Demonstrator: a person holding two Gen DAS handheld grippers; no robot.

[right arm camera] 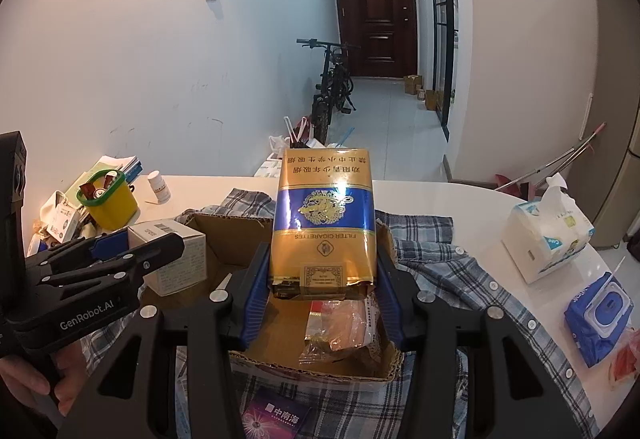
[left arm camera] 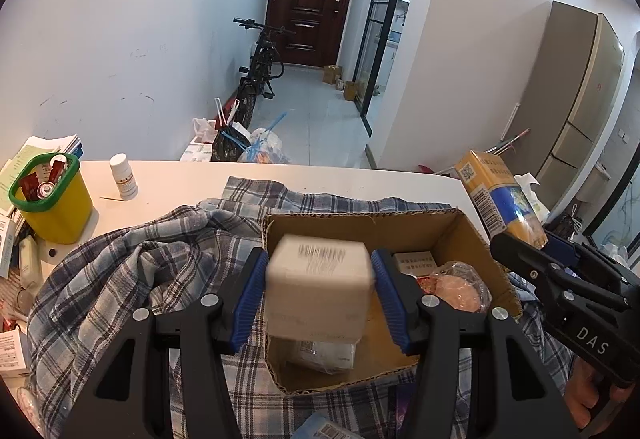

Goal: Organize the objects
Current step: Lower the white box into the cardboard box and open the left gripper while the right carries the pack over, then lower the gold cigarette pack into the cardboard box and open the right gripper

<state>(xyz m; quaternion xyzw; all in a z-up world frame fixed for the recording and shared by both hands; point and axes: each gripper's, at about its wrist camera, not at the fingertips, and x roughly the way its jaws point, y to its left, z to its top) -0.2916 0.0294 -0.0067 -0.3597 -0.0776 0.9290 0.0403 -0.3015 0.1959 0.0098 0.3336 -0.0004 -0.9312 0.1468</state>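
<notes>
My left hand-held gripper (left arm camera: 318, 293) pinches a blurred white box (left arm camera: 319, 285) over the cardboard box (left arm camera: 472, 235) on the tabletop (left arm camera: 180, 175); label unreadable. Right hand-held gripper (right arm camera: 323, 289) pinches a cigarette carton (right arm camera: 324, 223), hiding the contents behind it.

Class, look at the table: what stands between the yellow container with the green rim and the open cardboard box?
In both views, crumpled plaid shirt fills the stretch between yellow container and cardboard box; white pill bottle stands farther back.

The left claw (left arm camera: 320, 287) grips a white box (left arm camera: 318, 289) above the cardboard box (left arm camera: 460, 235).
</notes>
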